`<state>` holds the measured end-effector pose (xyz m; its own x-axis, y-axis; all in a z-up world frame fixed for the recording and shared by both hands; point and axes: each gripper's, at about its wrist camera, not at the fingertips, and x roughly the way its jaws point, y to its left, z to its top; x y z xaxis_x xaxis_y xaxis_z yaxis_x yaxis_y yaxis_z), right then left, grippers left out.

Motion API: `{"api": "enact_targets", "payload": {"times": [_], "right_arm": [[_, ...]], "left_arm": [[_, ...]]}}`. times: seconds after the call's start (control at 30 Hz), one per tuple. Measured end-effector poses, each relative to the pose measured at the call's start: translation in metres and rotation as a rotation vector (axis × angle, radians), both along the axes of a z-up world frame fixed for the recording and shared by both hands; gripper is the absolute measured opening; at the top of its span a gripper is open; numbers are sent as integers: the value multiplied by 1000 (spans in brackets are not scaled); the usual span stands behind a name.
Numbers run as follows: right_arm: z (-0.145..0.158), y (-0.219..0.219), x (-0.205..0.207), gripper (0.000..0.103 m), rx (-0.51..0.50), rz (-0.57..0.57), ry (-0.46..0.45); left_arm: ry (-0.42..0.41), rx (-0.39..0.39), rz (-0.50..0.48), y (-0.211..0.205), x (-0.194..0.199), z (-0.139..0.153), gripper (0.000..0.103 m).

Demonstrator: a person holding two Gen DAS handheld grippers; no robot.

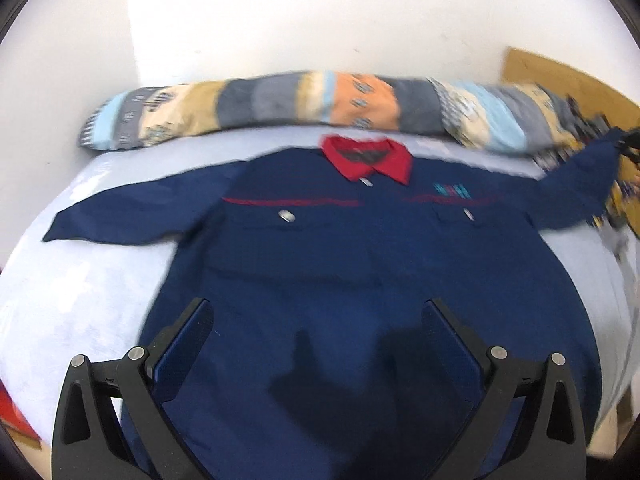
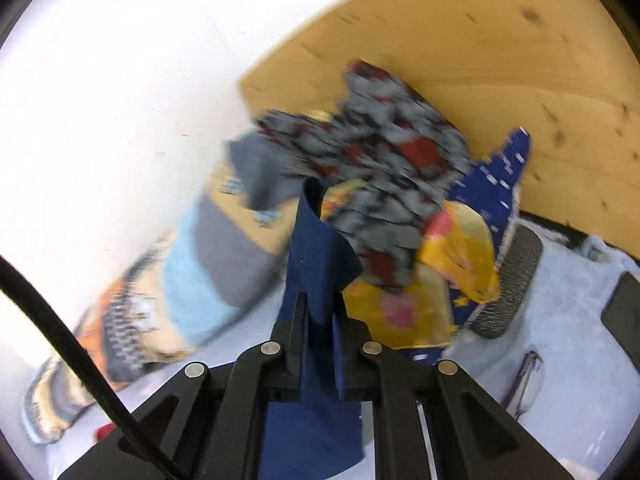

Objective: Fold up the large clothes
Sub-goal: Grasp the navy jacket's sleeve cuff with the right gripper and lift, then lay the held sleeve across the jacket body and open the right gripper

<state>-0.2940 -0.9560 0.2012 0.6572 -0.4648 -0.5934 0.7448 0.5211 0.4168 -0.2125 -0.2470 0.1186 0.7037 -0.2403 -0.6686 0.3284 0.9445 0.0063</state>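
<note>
A navy work jacket point(image 1: 320, 248) with a red collar point(image 1: 368, 156) lies face up and spread out on the bed. Its left sleeve lies flat. My left gripper point(image 1: 318, 308) hovers over the jacket's lower front, open, with nothing between its fingers. The jacket's right sleeve point(image 1: 580, 184) is lifted toward the far right, where the right gripper point(image 1: 630, 140) shows small. In the right wrist view my right gripper point(image 2: 320, 300) is shut on the sleeve end point(image 2: 320, 240), and navy cloth sticks up past the fingertips.
A rolled patterned blanket point(image 1: 280, 104) lies along the white wall behind the jacket. A wooden headboard point(image 2: 480, 60) stands at the right, with a pile of patterned clothes point(image 2: 380, 160) against it. Glasses point(image 2: 528, 380) and a dark flat object point(image 2: 624, 312) rest on the light blue sheet point(image 1: 80, 300).
</note>
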Motion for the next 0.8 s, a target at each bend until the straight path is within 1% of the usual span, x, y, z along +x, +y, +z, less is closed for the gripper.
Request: {"api": "enact_targets", "payload": {"times": [0.07,0.13,0.2,0.3,0.37,0.47,0.53,0.63,0.67,0.73,0.8], "right_arm": [[36,25,12,11,0,57,-54],[72,52,29,11,-9,114,-90],[108,85,46,11,-29,176,-121],[164,152,76,11,-72,287,-153],[192,200,100,11,-96,366,-168],[214,279,136,11,-112,498,-176],[214,332,161,11,-106,585,-166],[199,416,198,11,-89,724,-146],[189,445,210,11,-80,770,-131],[159,502,233,11,-59,845,-95],[116,557,255,11,-29,924,-32]], "left_arm": [[-9,1,44,8,7,2,103],[-11,1,91,21,11,3,103],[1,-16,109,33,13,3,103],[-9,-27,137,50,14,8,103],[-20,-37,150,60,13,12,103],[-36,-68,167,75,10,20,103],[-44,-86,176,86,8,24,103],[-54,-102,197,100,6,29,103],[-56,-107,203,104,6,31,103],[-57,-113,220,114,5,32,103],[-59,-123,241,125,4,34,103]]}}
